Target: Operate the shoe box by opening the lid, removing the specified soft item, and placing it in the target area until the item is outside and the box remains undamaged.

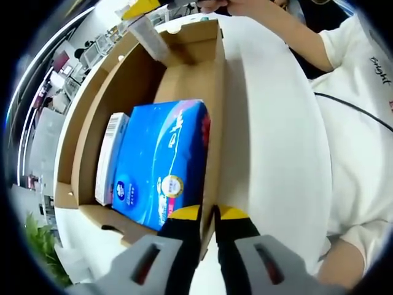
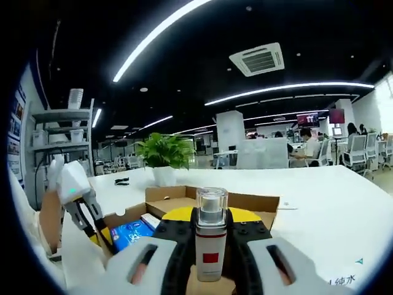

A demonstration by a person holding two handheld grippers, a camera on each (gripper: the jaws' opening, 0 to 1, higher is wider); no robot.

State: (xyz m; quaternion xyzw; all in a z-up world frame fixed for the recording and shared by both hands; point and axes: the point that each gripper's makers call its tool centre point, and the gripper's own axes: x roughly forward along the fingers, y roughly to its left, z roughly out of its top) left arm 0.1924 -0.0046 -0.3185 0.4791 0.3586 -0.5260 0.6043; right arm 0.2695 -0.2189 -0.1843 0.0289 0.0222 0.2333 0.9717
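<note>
In the left gripper view, the open shoe box [image 1: 184, 67] fills the upper left and middle of the frame, sitting on a white table [image 1: 276, 153]. Inside the box, at the left, a small white packet [image 1: 109, 157] stands on its edge against the wall. Right beside it, touching it, lies a big blue soft pack [image 1: 161, 163], which looks like tissues. I think this is the soft item to take out, and it is not out yet. At the bottom middle, the left gripper [image 1: 209, 215] has its yellow-tipped jaws pinched on the near-right wall of the box, one jaw inside and one outside. At the right of the frame a person in a white shirt [image 1: 359, 123] sits close to the table. In the right gripper view, the left gripper [image 2: 101, 230] comes in at the lower left, down at the box edge. Next to it the blue pack [image 2: 132, 232] peeks out of the box [image 2: 245, 200]. In the bottom middle, the right gripper [image 2: 210, 230] squeezes a small white spray bottle [image 2: 210, 246] with a clear cap and a red label, held upright above the box. The lid is off or folded back, so the taking-out step is in hand. Next, I think the bottle must be set down on the table so that gripper is free to grab the blue pack, while the other one holds the box steady and gently.
</note>
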